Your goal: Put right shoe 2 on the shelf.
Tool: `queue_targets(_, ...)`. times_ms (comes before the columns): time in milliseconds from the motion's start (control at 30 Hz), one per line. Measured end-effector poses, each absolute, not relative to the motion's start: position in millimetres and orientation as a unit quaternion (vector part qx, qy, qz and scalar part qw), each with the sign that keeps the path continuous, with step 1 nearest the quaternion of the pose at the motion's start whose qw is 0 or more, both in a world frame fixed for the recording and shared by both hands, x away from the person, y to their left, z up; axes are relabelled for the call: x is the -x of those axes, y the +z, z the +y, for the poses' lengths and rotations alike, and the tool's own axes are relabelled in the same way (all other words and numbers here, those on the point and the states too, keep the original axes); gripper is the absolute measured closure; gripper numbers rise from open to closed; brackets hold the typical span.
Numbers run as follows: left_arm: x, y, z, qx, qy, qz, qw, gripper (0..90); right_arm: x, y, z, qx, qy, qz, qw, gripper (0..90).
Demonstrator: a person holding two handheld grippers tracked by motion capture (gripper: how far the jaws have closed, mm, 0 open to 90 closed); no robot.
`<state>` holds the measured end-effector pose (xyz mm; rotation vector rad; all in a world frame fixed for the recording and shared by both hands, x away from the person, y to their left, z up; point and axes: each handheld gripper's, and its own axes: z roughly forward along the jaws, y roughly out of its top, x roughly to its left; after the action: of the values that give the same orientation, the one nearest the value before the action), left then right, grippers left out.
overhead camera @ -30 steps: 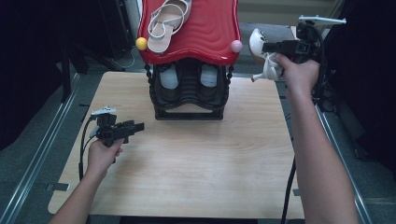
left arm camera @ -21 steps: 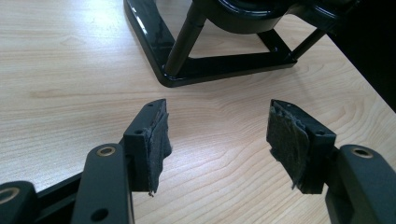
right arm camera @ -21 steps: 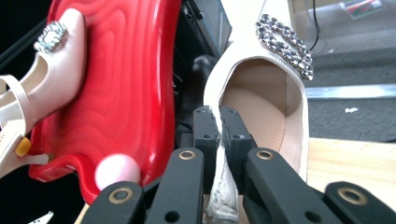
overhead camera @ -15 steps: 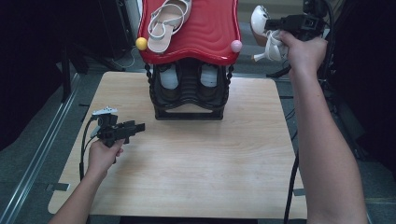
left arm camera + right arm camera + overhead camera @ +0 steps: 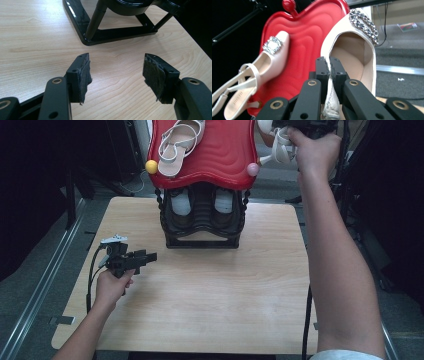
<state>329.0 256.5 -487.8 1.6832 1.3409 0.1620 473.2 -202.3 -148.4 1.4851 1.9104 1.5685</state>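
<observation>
A black shoe rack (image 5: 202, 220) stands at the far middle of the wooden table (image 5: 210, 290), topped by a red wavy shelf (image 5: 220, 150). One cream slingback shoe (image 5: 177, 145) with a jewelled buckle lies on the shelf's left half (image 5: 259, 72). My right gripper (image 5: 329, 66) is shut on the side wall of a second cream shoe (image 5: 354, 52), held in the air at the shelf's right edge (image 5: 277, 145). My left gripper (image 5: 147, 257) hovers low over the table left of the rack, jaws open and empty (image 5: 116, 72).
Two white shoes (image 5: 181, 202) (image 5: 223, 200) stand on the rack's lower tier. A yellow knob (image 5: 151, 166) and a pink knob (image 5: 253, 169) mark the shelf's front corners. The rack's base frame (image 5: 100, 35) lies just ahead of the left jaws. Dark floor surrounds the table.
My right gripper has carried the cream shoe up and leftward, from beside the pink knob to the shelf's upper right edge. The left gripper has stayed put.
</observation>
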Motion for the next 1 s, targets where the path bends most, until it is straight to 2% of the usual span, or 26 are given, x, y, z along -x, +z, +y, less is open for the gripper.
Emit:
queue_targets(400, -329.5, -488.2, 256.5, -0.687, 0.062, 0.547, 0.474, 39.3, -483.2, -128.1, -159.4, -0.484, 0.549, 0.668, 0.135, 88.5)
queue_targets(700, -329.4, -487.8, 259.5, -0.685, 0.063, 0.548, 0.477, 39.3, -492.3, -141.1, -131.6, -0.460, 0.528, 0.696, 0.161, 88.5)
queue_targets(1000, -328.9, -487.3, 257.5, -0.685, 0.062, 0.547, 0.478, 39.2, -489.7, -159.2, -113.7, -0.452, 0.512, 0.713, 0.160, 88.5)
